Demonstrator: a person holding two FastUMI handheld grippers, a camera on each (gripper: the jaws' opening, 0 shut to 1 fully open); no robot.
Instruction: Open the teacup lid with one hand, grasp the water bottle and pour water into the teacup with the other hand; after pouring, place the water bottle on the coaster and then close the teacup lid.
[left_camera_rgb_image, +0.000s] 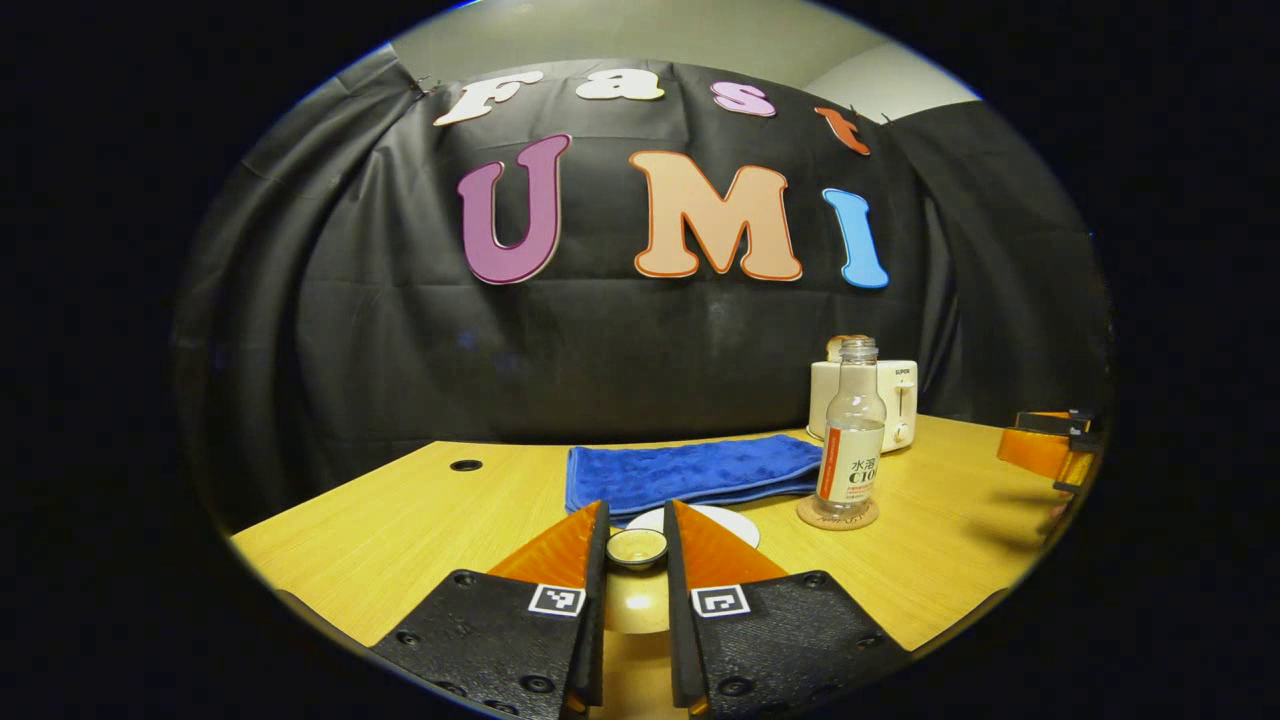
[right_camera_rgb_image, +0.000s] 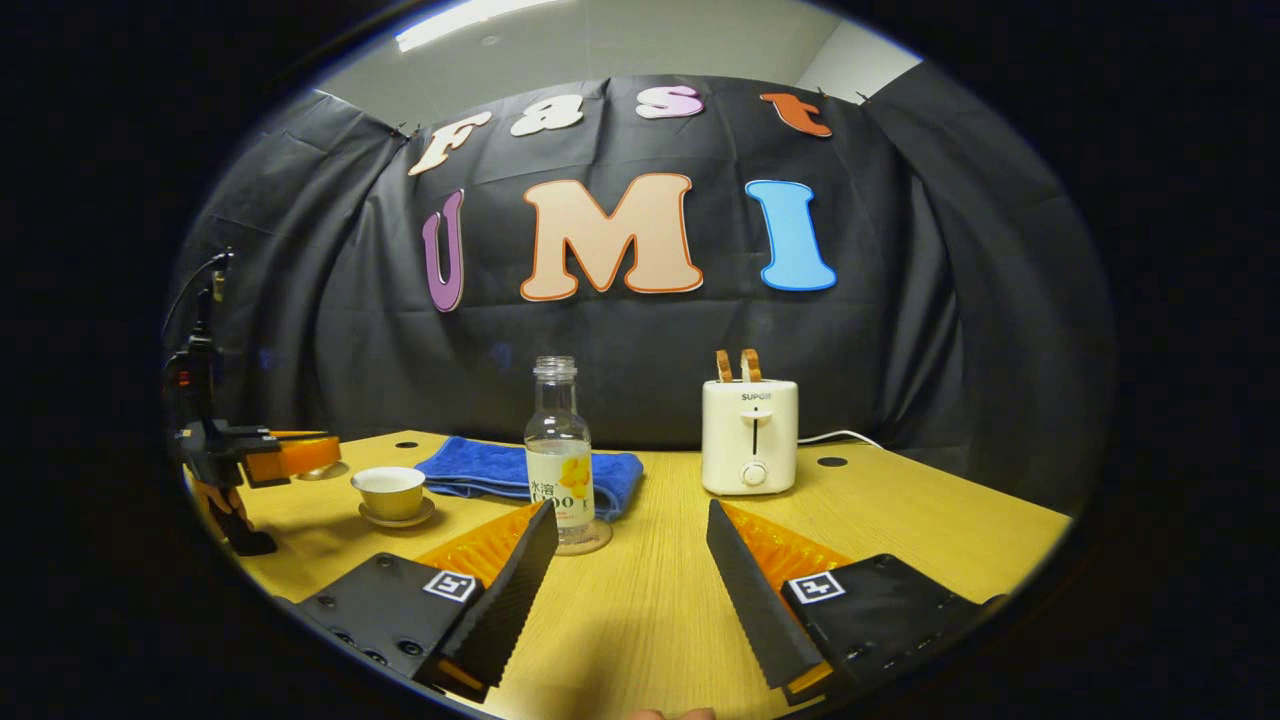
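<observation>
Cloth-walled booth (right_camera_rgb_image: 950, 330), wooden table (right_camera_rgb_image: 650, 600), toaster (right_camera_rgb_image: 749, 436).

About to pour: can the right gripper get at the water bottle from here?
Probably yes. The right gripper is open, and the water bottle stands upright on its coaster just ahead, toward one finger. Bare table lies between.
</observation>
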